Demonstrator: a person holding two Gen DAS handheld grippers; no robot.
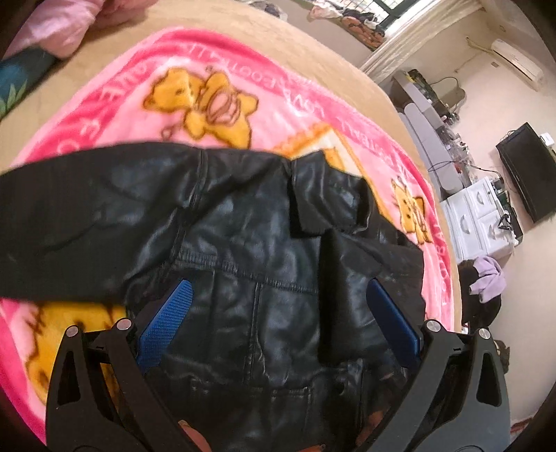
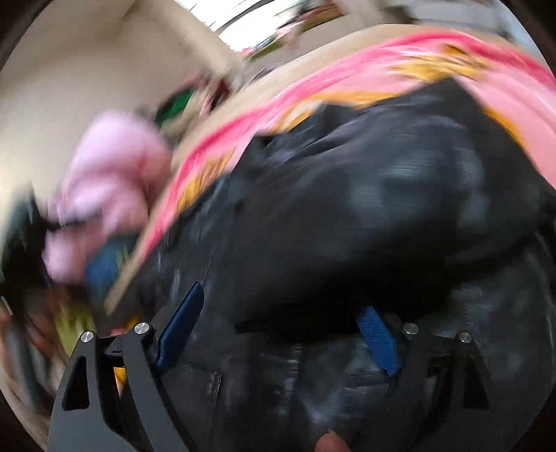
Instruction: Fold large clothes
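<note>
A pink blanket (image 1: 278,104) bears a black leather jacket (image 1: 243,236).

The black jacket (image 1: 250,222) covers the near middle of the pink blanket (image 1: 285,104). Far blanket lies open; a pink bundle (image 1: 69,27) blocks the far-left corner.

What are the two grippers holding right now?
Nothing. The left gripper and right gripper both stand open over the black leather jacket, with no fold pinched between their blue pads.
</note>
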